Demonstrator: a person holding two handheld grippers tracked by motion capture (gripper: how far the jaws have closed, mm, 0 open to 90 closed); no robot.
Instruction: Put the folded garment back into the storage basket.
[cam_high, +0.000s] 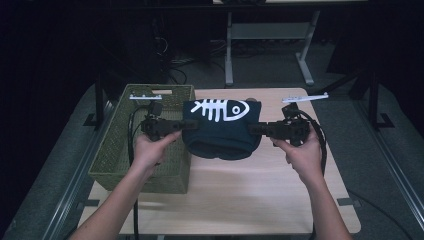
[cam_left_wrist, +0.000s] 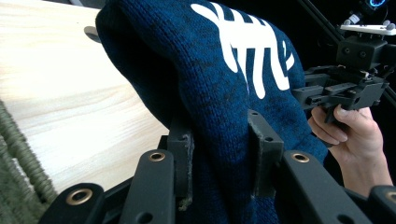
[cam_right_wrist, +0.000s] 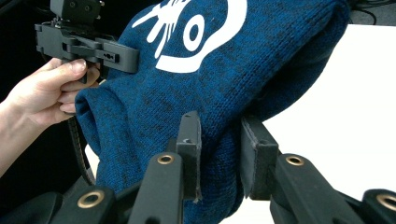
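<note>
A dark blue knitted hat (cam_high: 221, 129) with a white fish skeleton (cam_high: 220, 109) printed on it hangs in the air between the two grippers, above the middle of the desk (cam_high: 235, 200) and nearer its far edge than its near one. The left gripper (cam_high: 179, 125) pinches the hat's left side; in the left gripper view its two black jaws press a fold of the knit (cam_left_wrist: 219, 154) between their pads. The right gripper (cam_high: 254, 129) pinches the opposite side in the same way, and in the right gripper view the blue wool (cam_right_wrist: 219, 154) bulges out between its narrow jaws. Both grippers lie roughly level and point toward each other, each held from below by a hand, left hand (cam_high: 150, 150) and right hand (cam_high: 302, 157). The hat's open rim sags downward between them, clear of the wood. A green woven basket (cam_high: 120, 150) stands at the desk's left edge, just beside the left hand.
</note>
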